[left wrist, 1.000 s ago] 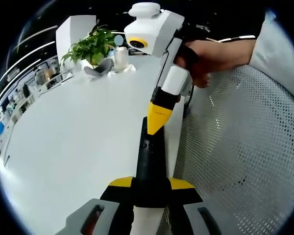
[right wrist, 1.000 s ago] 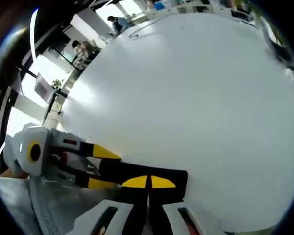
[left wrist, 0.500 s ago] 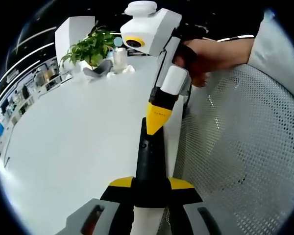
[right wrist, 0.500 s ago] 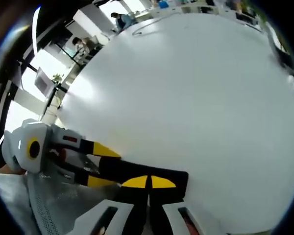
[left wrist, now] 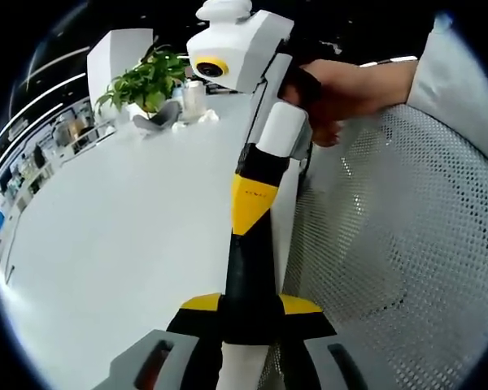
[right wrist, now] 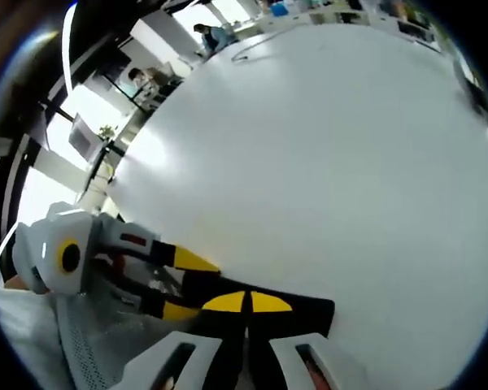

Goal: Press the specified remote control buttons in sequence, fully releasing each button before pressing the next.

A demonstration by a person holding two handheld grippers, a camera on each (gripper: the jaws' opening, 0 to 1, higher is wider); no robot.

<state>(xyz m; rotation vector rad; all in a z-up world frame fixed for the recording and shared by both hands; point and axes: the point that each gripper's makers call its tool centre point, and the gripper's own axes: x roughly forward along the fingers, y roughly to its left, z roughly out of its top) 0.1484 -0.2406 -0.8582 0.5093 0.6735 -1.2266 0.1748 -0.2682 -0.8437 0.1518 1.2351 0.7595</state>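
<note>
A slim black remote control [left wrist: 248, 272] sticks up out of my left gripper [left wrist: 250, 305], which is shut on its lower end. From the top of the left gripper view comes my right gripper [left wrist: 252, 203], a person's hand [left wrist: 342, 89] holding it; its yellow tips are together and rest on the remote's face. In the right gripper view the remote [right wrist: 309, 313] lies crosswise under my right gripper [right wrist: 248, 302], whose jaws are shut. The left gripper [right wrist: 185, 284] enters there from the left, its yellow jaws on either side of the remote. The buttons are hidden.
A wide white table [left wrist: 130, 227] spreads to the left, with a potted plant [left wrist: 146, 81] and small items at its far end. A white mesh chair back [left wrist: 390, 244] stands close on the right. People [right wrist: 215, 36] are far off beyond the table [right wrist: 325, 162].
My right gripper's yellow tip has slid down the remote toward the left gripper's jaws. The left gripper keeps its hold on the remote.
</note>
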